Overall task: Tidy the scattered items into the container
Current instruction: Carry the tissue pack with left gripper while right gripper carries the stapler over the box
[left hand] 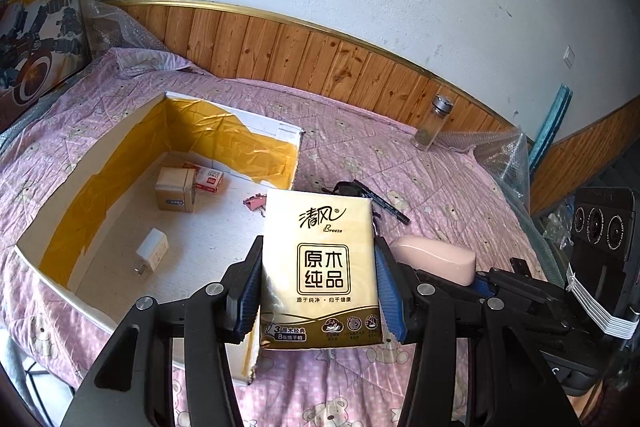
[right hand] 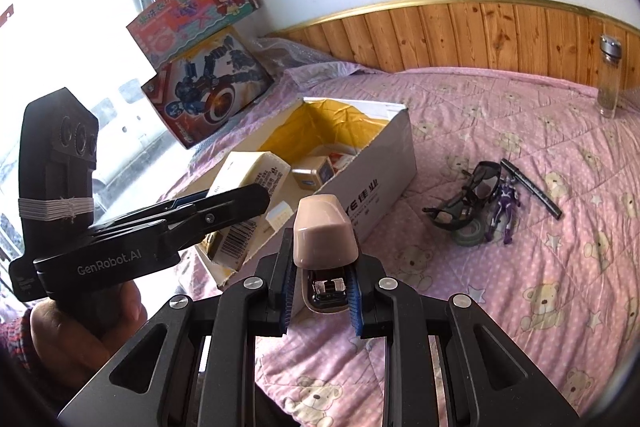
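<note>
Looking from the left of the scene, I have the open cardboard box [left hand: 160, 131] lying on the bed [left hand: 420, 179], with a small brown box [left hand: 175, 189], a red-and-white packet [left hand: 209, 179] and a white charger [left hand: 152, 251] already on its floor. My left claw [left hand: 320, 279] is clamped on the tissue pack [left hand: 320, 267], which stands upright between the jaws, its long axis pointing away from me. In the right wrist view that pack hangs over the near end of the box, so I judge the left claw the nearer one and its drop a matter of going a little farther in and down. To the right, my right claw [right hand: 320, 291] pinches the pink stapler [right hand: 324, 235] by its sides, nose pointing up and away, just off the near right wall of the box; it must travel left and far to clear that wall. Farther right on the bed lie the sunglasses [right hand: 472, 195], a purple figure [right hand: 506, 205], a tape roll [right hand: 470, 235] and a black pen [right hand: 530, 187], well apart from the box and nearer the right claw.
</note>
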Demonstrator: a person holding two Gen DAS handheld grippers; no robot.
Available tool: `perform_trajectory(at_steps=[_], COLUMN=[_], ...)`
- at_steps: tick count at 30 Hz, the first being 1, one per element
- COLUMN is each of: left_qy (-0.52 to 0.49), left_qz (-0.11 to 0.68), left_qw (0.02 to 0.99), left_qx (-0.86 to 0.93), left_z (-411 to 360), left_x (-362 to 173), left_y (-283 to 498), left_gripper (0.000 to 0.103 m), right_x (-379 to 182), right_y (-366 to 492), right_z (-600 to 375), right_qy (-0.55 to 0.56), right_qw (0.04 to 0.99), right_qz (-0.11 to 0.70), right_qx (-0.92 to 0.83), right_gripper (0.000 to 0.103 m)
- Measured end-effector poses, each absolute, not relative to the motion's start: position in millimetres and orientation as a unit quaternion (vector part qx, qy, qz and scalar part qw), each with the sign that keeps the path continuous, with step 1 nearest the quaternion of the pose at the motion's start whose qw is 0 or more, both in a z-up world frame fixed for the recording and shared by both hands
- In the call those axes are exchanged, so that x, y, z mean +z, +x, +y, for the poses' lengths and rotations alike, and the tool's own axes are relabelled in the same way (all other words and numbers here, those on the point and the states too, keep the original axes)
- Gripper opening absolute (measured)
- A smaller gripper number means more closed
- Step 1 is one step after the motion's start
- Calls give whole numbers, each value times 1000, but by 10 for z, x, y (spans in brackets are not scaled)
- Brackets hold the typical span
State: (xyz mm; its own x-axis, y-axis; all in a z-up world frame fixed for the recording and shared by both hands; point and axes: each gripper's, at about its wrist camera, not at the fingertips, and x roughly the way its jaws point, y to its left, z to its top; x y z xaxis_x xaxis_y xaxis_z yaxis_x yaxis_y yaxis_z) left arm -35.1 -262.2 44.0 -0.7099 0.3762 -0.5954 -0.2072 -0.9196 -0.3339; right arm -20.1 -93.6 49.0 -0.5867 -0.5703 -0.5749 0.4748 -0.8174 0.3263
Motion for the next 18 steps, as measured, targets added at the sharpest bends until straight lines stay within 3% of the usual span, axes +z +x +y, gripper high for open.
perform_trajectory(at_steps=[18], left_qy=[-370], left_qz=[-155], left_qw=[121], left_qx=[908], left_z=[-3132], left_x=[446], left_y=[-605], left_gripper=[52], right_x=[677], right_y=[-696], right_z=[-1487], right_qy=[353], right_qw=[329], right_qz=[-36], right_qx=[-875], right_gripper=[24])
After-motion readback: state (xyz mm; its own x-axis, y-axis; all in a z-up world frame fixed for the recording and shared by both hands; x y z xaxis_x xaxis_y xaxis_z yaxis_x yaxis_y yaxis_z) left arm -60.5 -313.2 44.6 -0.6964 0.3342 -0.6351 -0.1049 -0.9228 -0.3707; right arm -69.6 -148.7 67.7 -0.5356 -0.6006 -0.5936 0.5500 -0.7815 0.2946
